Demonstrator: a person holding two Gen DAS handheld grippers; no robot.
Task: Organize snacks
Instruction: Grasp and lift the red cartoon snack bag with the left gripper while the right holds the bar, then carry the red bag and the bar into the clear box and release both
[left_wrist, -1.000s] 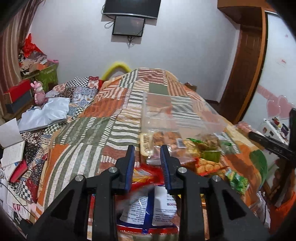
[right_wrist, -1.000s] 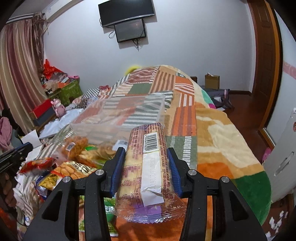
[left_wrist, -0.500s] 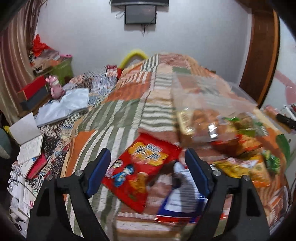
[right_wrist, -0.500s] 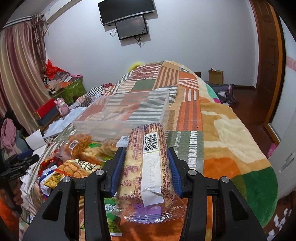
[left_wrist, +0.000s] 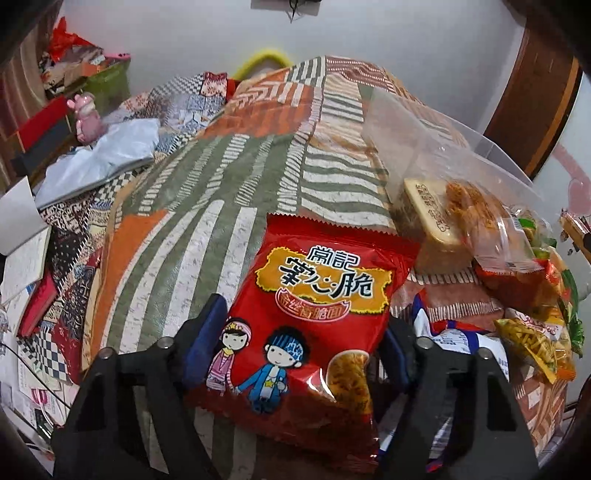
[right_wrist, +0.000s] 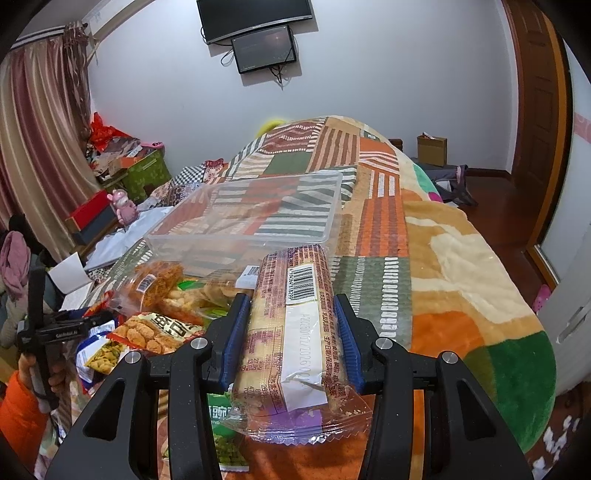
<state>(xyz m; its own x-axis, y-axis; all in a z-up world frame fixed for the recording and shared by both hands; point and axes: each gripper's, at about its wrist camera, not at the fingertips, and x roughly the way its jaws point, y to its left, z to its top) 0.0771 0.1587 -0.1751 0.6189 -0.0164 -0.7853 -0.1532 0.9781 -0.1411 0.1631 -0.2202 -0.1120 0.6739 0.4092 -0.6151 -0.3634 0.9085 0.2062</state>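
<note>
Closing around the red noodle-snack bag (left_wrist: 314, 325), the left gripper (left_wrist: 299, 339) has jaws either side, not yet pinching; squeeze its lower half squarely. A second ago they were clamped on another packet. The right gripper (right_wrist: 291, 339) stays clenched on the long biscuit pack (right_wrist: 295, 314); clear bin (right_wrist: 258, 218) at twelve o'clock.

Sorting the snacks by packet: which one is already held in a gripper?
The long clear-wrapped biscuit pack, clamped by the right gripper; other packets lie loose on the bed.

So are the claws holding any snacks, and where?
The right claw pinches the long cracker pack by its long sides. The left claw is closing around the red snack bag, not gripping.
</note>
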